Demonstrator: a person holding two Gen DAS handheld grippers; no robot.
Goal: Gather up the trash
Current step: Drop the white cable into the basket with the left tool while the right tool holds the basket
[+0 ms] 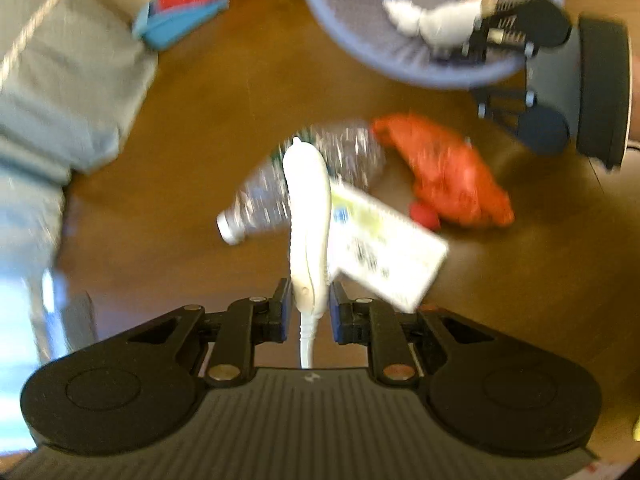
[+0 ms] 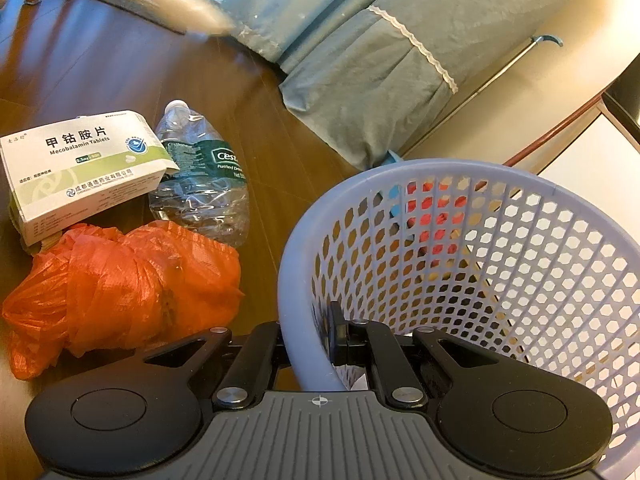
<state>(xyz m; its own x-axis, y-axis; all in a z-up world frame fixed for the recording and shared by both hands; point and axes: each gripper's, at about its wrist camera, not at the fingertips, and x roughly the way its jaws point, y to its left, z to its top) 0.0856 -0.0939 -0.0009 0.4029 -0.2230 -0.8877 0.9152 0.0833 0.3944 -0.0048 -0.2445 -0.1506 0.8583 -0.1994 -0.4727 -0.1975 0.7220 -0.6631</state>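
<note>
Left wrist view, blurred throughout. My left gripper (image 1: 307, 312) held its fingers (image 1: 282, 312) pinched on a slim white object (image 1: 308, 216) with a cord trailing from its near end; what the object was could not be made out. It hung above the wooden floor (image 1: 240, 92). Beyond it lay a crushed clear bottle (image 1: 280, 196), with a white medicine box (image 1: 380, 248) just beside the bottle and partly hidden behind the white object. An orange plastic bag (image 1: 448, 172) lay next to the box, on the side nearer the lavender basket (image 1: 360, 28). White crumpled items (image 1: 432, 20) sat inside the basket, their nature unclear.

Right wrist view, sharp. My right gripper (image 2: 310, 344) had its fingers (image 2: 338, 336) pressed together on the rim of the basket (image 2: 400, 184), one finger inside the mesh wall, the other largely hidden outside it. The basket's far side was cut off by the frame edge. Beside the basket lay the orange bag (image 2: 120, 288), then the box (image 2: 84, 168) and the bottle (image 2: 200, 184), touching one another. A blue-green bed cover (image 2: 380, 80) hung behind the bottle.
</note>
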